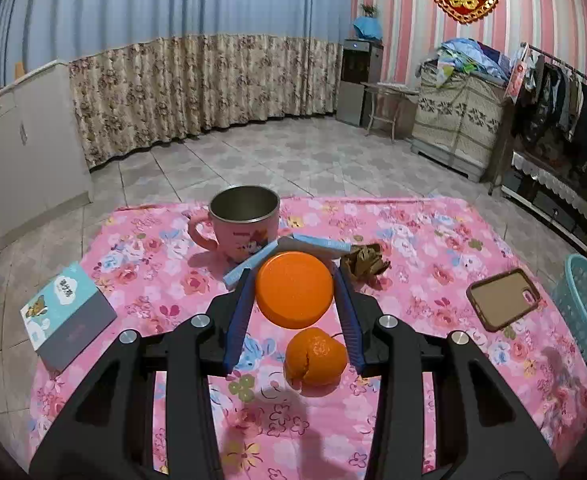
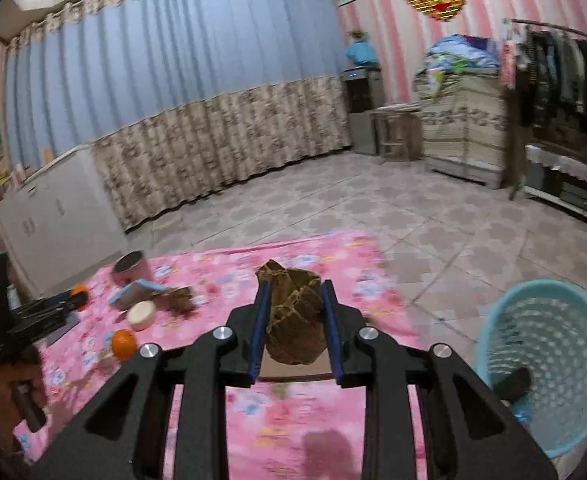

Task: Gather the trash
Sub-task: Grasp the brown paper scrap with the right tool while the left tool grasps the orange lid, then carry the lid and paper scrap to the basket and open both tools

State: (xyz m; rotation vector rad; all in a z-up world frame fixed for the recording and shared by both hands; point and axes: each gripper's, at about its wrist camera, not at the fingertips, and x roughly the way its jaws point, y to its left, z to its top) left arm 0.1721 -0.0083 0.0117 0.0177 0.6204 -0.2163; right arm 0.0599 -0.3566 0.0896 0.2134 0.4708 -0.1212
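Observation:
My left gripper (image 1: pixel 293 276) is shut on a round orange lid-shaped container (image 1: pixel 294 289) and holds it above the pink floral tablecloth (image 1: pixel 433 236). An orange fruit (image 1: pixel 315 357) lies below it. A crumpled brown paper wad (image 1: pixel 366 263) lies on the cloth behind. My right gripper (image 2: pixel 293 292) is shut on another crumpled brown paper wad (image 2: pixel 293 316), held above the cloth. A teal mesh trash basket (image 2: pixel 545 364) stands on the floor to the right of it, with a dark item inside. The left gripper (image 2: pixel 49 308) shows at the far left of the right wrist view.
On the cloth are a pink metal-lined mug (image 1: pixel 242 222), a blue-edged box (image 1: pixel 293 252), a picture box (image 1: pixel 67 316) at left and a phone in a brown case (image 1: pixel 503 298) at right. The basket (image 1: pixel 585 308) stands off the table's right edge.

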